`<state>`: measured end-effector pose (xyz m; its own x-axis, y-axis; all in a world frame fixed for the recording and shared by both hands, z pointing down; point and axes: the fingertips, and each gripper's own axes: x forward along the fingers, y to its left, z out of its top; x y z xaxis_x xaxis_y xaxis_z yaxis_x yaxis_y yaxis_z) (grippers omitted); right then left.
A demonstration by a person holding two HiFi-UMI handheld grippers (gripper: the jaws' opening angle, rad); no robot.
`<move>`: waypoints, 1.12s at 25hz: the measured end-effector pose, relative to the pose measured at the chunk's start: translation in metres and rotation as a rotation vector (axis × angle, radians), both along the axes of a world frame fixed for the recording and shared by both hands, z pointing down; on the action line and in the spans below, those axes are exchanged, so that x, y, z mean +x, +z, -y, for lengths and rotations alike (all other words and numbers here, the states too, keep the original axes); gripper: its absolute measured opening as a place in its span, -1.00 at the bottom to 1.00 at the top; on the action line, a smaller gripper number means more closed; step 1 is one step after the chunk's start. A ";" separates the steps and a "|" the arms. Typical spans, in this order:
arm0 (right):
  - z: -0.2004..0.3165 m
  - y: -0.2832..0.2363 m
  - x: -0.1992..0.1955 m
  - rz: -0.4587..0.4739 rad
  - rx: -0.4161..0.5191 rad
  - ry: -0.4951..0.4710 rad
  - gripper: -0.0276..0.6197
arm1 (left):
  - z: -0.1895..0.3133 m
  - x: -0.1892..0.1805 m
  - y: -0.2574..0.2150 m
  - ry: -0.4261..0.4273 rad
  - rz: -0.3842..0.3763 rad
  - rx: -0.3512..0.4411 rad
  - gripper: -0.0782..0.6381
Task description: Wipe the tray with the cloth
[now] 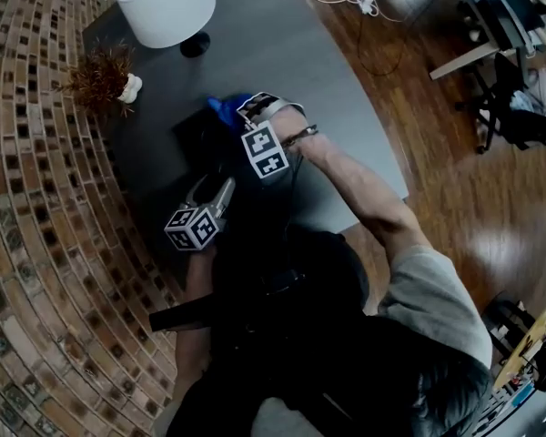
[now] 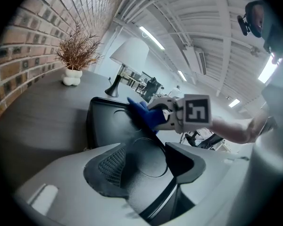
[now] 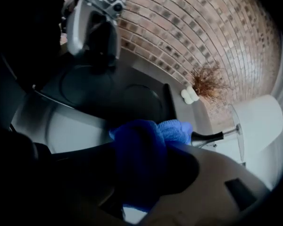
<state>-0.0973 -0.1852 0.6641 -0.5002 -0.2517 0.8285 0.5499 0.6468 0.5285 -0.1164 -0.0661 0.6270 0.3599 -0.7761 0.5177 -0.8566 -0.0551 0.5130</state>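
While the right gripper [image 3: 141,159] clamps the cloth [image 3: 172,128] in its jaws at twelve o'clock on the tray [image 1: 193,144], the left gripper [image 2: 146,159] hangs at six o'clock, jaws apart; unpinned, the tray may skid across the worktop [image 1: 282,53].

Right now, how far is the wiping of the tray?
Done: the right hand-held gripper is shut on the blue cloth and has it on the far part of the tray. In hand: wiping there. No dirt or wiped trace shows, so how much remains I cannot tell; the near part by the left hand-held gripper, jaws apart, looks not yet reached.
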 end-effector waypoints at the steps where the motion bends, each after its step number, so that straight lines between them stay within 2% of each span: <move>1: -0.017 0.001 0.010 -0.018 -0.001 -0.019 -0.39 | 0.001 -0.002 0.000 0.000 0.003 0.002 -0.04; 7: -0.134 0.025 0.091 -0.128 -0.130 -0.090 -0.39 | 0.000 -0.001 -0.001 0.000 -0.004 0.006 -0.04; 10: -0.166 0.024 0.114 -0.140 -0.247 -0.108 -0.39 | 0.000 -0.001 -0.001 0.001 -0.006 0.005 -0.04; 12: -0.150 0.024 0.116 -0.126 -0.292 -0.058 -0.39 | 0.000 -0.002 -0.001 0.001 -0.011 0.006 -0.04; 14: -0.095 0.023 0.102 -0.096 -0.219 0.042 -0.38 | 0.000 -0.002 0.000 0.000 -0.015 0.008 -0.04; 17: 0.003 0.013 0.053 0.000 -0.090 0.196 -0.38 | 0.000 -0.003 0.000 -0.004 -0.019 0.007 -0.04; 19: 0.049 0.010 0.014 0.053 -0.046 0.237 -0.38 | -0.002 -0.002 0.001 -0.006 -0.021 0.007 -0.04; 21: 0.072 0.019 -0.017 0.046 -0.015 0.207 -0.38 | -0.001 0.000 -0.001 -0.007 -0.024 0.009 -0.04; 23: 0.069 0.035 -0.030 0.000 -0.014 0.123 -0.38 | 0.000 0.002 -0.001 -0.003 -0.023 0.008 -0.04; 25: 0.055 0.044 -0.029 -0.029 -0.021 0.070 -0.40 | 0.001 0.003 0.000 0.004 -0.019 0.010 -0.04; 28: 0.024 0.043 -0.009 -0.047 -0.061 0.053 -0.40 | 0.002 0.000 0.001 0.008 -0.009 0.012 -0.04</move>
